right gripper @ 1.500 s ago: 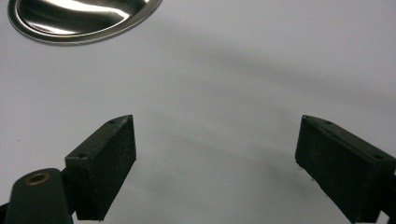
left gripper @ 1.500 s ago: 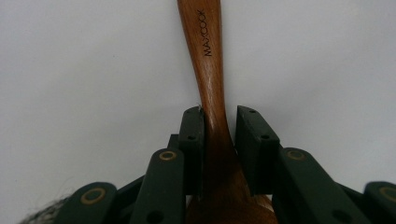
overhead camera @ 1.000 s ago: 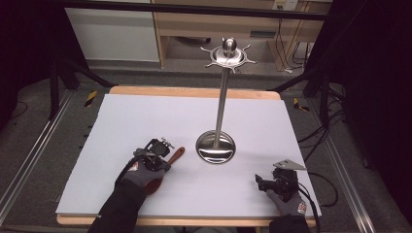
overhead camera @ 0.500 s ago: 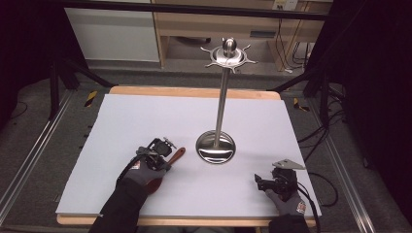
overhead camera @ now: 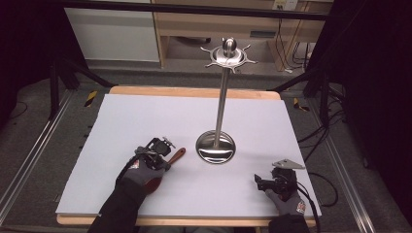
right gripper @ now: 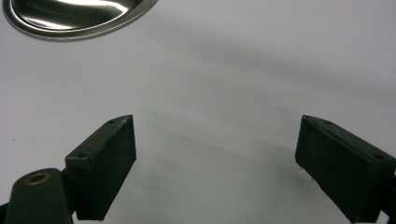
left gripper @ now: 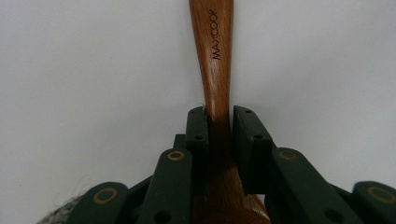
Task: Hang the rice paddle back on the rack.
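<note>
Left gripper [left gripper: 219, 122]: jaws now closed on the wooden spoon handle [left gripper: 217, 70], pads pressing both sides of it. They have just been closing, with the handle already between them. In the high view the left gripper [overhead camera: 156, 151] sits in the same spot as a second ago, just left of the stand base [overhead camera: 215, 147], and the spoon's handle tip [overhead camera: 179, 153] pokes out toward the base, lying on the white table sheet [overhead camera: 145, 116].

Judgement: the grasp is now made; the spoon is not yet lifted. Next step is likely a lift toward the hooks at the stand top [overhead camera: 228, 54].

Right gripper [overhead camera: 270, 183]: jaws wide apart, nothing between them, resting well right of the stand base [right gripper: 77, 18]. No visible change there.
</note>
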`<action>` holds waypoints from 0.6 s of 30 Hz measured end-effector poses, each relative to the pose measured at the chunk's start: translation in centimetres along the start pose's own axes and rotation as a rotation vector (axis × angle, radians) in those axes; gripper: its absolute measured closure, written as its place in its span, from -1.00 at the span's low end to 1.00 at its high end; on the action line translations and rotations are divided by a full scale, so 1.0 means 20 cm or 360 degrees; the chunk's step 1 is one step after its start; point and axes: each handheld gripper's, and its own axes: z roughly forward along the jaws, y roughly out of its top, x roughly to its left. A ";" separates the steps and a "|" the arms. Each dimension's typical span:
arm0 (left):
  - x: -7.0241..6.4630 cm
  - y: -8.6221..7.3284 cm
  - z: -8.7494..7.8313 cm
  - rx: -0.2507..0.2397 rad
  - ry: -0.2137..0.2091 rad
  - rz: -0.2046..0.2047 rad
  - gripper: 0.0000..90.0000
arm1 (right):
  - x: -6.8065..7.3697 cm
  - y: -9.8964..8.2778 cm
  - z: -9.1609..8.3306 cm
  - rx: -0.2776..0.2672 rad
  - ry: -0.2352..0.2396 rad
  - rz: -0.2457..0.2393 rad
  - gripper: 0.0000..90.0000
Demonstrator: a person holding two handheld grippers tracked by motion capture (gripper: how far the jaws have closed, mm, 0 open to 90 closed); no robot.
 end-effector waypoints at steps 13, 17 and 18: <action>0.03 -0.09 -0.13 -0.0159 -0.0002 -0.0030 0.70 | 0.00 0.00 0.00 -0.0001 -0.0003 0.0001 -0.72; 0.04 -0.12 -0.15 -0.0197 -0.0011 -0.0041 0.71 | 0.00 0.00 0.00 -0.0001 -0.0003 -0.0002 -0.72; 0.04 -0.13 -0.16 -0.0209 -0.0015 -0.0041 0.71 | 0.00 0.00 0.00 0.0000 -0.0003 -0.0002 -0.72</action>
